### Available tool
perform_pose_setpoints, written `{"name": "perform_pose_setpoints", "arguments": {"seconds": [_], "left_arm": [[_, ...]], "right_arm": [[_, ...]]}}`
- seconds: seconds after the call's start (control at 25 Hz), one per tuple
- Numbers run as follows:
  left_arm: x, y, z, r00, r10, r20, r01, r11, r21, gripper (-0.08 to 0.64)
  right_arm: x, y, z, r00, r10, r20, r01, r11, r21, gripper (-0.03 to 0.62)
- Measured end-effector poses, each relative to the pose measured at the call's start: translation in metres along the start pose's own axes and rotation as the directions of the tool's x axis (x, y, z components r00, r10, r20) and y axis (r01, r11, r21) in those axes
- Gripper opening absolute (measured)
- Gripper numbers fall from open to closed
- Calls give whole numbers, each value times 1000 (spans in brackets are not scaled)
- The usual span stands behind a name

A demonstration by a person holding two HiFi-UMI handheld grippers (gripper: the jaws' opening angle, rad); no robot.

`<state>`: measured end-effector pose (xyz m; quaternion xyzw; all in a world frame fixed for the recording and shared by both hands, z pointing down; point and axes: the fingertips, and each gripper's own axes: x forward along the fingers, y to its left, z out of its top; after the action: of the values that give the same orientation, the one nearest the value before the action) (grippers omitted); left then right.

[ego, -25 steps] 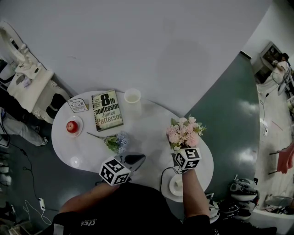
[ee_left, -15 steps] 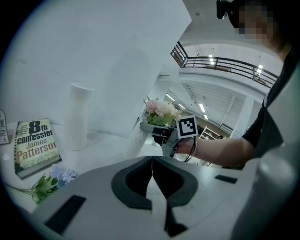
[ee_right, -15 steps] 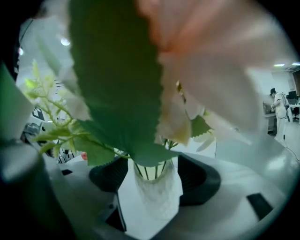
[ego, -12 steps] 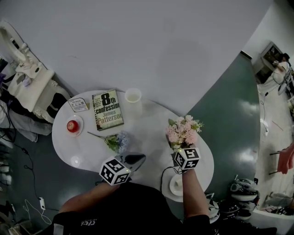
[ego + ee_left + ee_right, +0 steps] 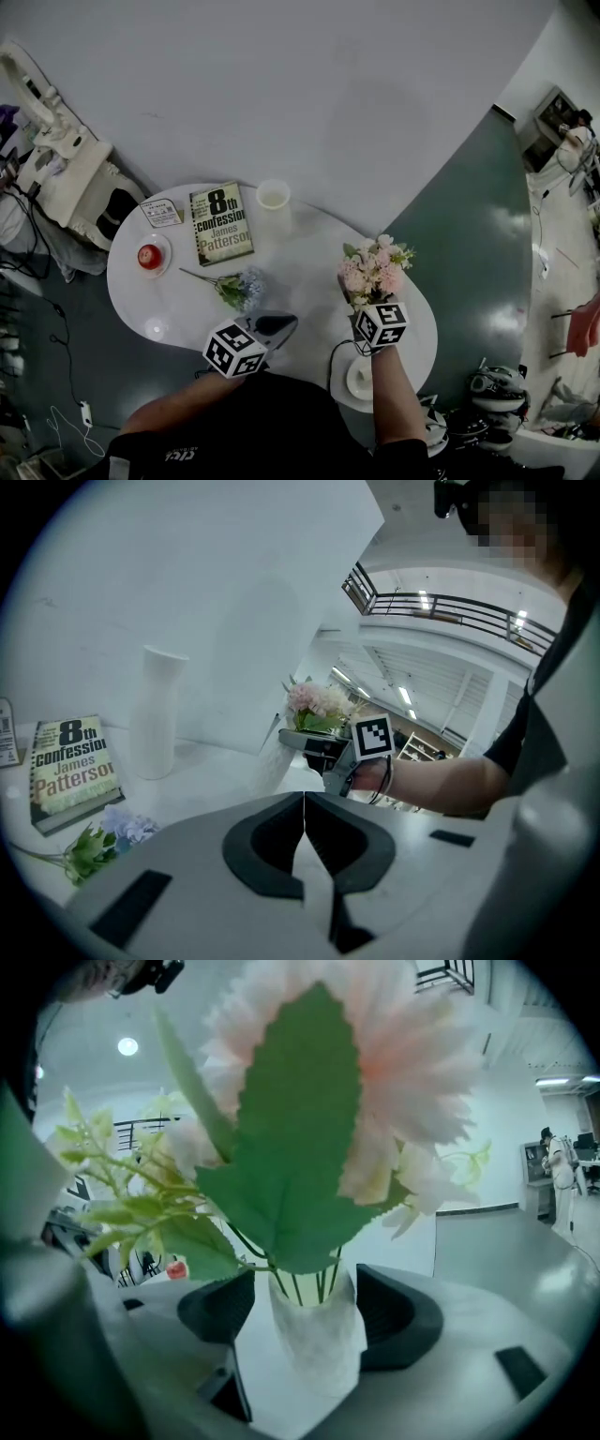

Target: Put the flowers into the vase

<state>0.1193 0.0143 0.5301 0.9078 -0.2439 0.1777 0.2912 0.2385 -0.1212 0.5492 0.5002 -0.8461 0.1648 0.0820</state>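
Flowers sit in two spots on the white bench (image 5: 300, 258). Far left of the vase (image 5: 273, 202), a red apple (image 5: 149, 256) rests on a saucer (image 5: 165, 246). A small card (image 5: 161, 212) comes next, then a book (image 5: 220, 223) just left of the vase. Nearer the person, a blue sprig (image 5: 239, 288) lies flat. The left gripper (image 5: 284, 322) is beside it, jaws together on nothing. Well right of the vase, the pink bouquet (image 5: 373, 270) stands upright. Its white-wrapped base (image 5: 314, 1335) is between the jaws of the right gripper (image 5: 366, 303), which have just been opening and stand apart, with a gap at one side. A broad leaf (image 5: 295, 1138) and a bloom block most of the right gripper view.
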Motion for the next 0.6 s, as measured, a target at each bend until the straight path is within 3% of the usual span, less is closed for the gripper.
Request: {"name": "perform_pose_setpoints", "arguments": {"seconds": [0.6], "left_arm": [[0,-1,-3,1000,3,-5,-3,1000,-7,12]], "right_arm": [[1,0,-20,999,11,-43,-10,999,40,351]]}}
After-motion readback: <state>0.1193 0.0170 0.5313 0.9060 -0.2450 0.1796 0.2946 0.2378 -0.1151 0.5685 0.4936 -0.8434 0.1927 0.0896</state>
